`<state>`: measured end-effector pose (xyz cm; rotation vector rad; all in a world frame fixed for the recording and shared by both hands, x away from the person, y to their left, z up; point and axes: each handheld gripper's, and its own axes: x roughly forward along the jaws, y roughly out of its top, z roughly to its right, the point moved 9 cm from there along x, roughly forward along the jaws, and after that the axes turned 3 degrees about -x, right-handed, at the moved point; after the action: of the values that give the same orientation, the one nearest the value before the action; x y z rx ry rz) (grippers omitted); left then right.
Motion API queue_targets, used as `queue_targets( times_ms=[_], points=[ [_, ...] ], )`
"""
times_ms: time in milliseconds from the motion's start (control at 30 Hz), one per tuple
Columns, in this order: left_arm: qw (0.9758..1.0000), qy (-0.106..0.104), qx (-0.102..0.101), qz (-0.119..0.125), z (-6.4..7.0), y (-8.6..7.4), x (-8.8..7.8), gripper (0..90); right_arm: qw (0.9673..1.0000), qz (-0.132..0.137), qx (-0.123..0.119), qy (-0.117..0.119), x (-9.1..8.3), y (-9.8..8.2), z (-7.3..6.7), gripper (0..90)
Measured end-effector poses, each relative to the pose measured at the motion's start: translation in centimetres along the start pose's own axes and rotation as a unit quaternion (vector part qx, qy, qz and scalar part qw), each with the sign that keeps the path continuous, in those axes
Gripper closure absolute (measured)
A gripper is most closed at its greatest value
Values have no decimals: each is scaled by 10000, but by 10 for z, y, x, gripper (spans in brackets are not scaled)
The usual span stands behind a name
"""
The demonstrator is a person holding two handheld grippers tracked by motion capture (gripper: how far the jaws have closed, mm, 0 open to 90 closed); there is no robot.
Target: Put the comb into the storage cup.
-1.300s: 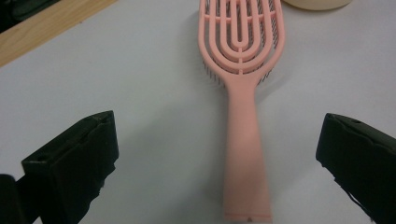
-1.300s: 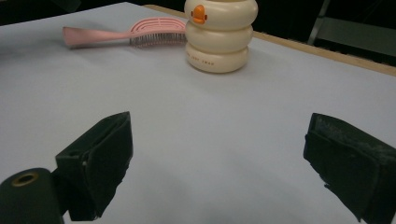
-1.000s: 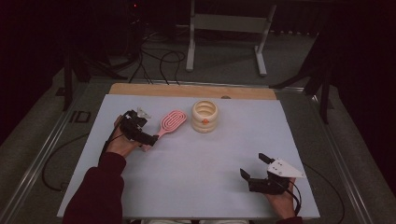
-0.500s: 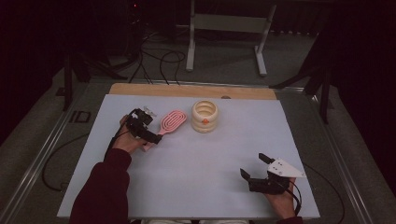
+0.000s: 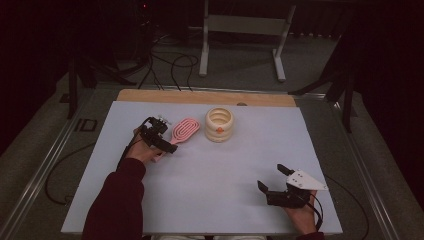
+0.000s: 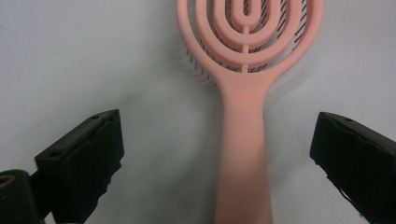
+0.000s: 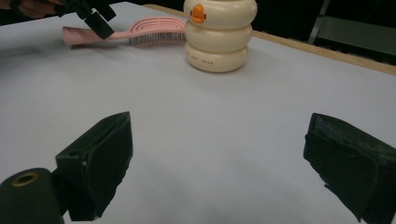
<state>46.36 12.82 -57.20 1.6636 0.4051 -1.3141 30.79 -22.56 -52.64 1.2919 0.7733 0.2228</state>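
A pink hairbrush (image 5: 186,129) lies flat on the white table, its handle pointing toward the person's left hand. My left gripper (image 5: 166,140) is open, its jaws straddling the handle (image 6: 243,149) without touching it. In the left gripper view the brush head (image 6: 250,32) is at the top, bristles down. A cream ringed container (image 5: 219,124) with an orange mark stands just right of the brush. My right gripper (image 5: 271,177) rests open near the front right of the table, nothing between its jaws (image 7: 224,156). The right gripper view shows the container (image 7: 219,37), the brush (image 7: 140,29) and the left gripper (image 7: 93,16) far off.
The white table surface (image 5: 225,170) stretches between the two hands. A wooden strip (image 5: 200,97) runs along its far edge. Cables (image 5: 170,65) and a metal stand (image 5: 240,30) lie on the floor beyond.
The left hand has moved its gripper right, toward the brush, so the open jaws now straddle the handle. The right gripper has stayed put.
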Motion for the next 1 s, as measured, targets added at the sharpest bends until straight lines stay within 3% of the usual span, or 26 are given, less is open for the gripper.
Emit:
queue_targets(
  times_ms=[267, 567, 800, 1000],
  points=[
    [9998, -84, -160, -118, 1, -1, 8, 131, 10000, 4, 0, 2, 0, 0, 0, 83],
    [9995, -214, -84, -211, 7, 2, 14, 304, 10000, 3, -6, 5, 0, 0, 0, 83],
    [9996, -157, -129, -173, 6, 8, 16, 482, 10000, 4, -4, 1, 0, 0, 1, 83],
    [9997, -111, -69, -206, 6, 9, 17, 528, 10000, 9, -9, 7, 0, 0, 1, 83]
  ],
)
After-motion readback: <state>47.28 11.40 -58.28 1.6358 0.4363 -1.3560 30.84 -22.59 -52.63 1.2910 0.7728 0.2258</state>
